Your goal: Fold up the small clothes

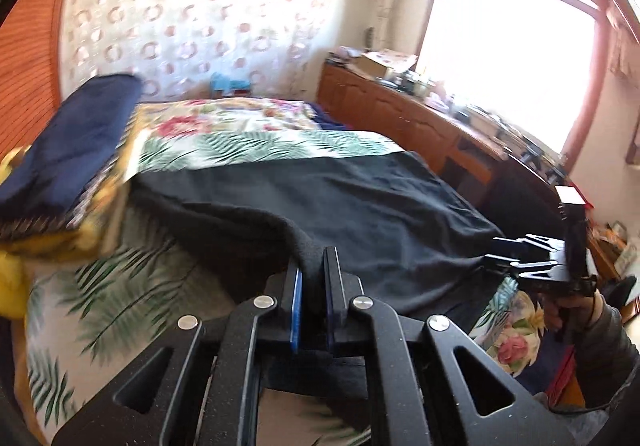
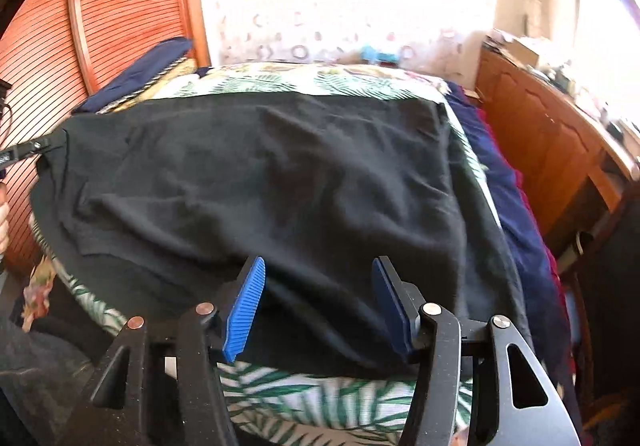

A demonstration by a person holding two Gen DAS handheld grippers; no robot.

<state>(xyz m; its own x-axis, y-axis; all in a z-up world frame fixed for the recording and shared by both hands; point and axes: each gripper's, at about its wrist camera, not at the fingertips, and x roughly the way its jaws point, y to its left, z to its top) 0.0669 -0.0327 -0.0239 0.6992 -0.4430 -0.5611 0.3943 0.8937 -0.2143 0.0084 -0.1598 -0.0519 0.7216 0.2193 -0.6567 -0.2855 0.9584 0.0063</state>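
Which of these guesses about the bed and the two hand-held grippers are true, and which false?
1. The left hand-held gripper is clamped on the black garment. True.
2. The right hand-held gripper is also clamped on it. False: its jaws stand apart, and the blue pads press on nothing.
3. The garment lies on a plain white sheet. False: the bedsheet has a green leaf and flower print.
4. A dark blue folded cloth sits on a pile beside the garment. True.
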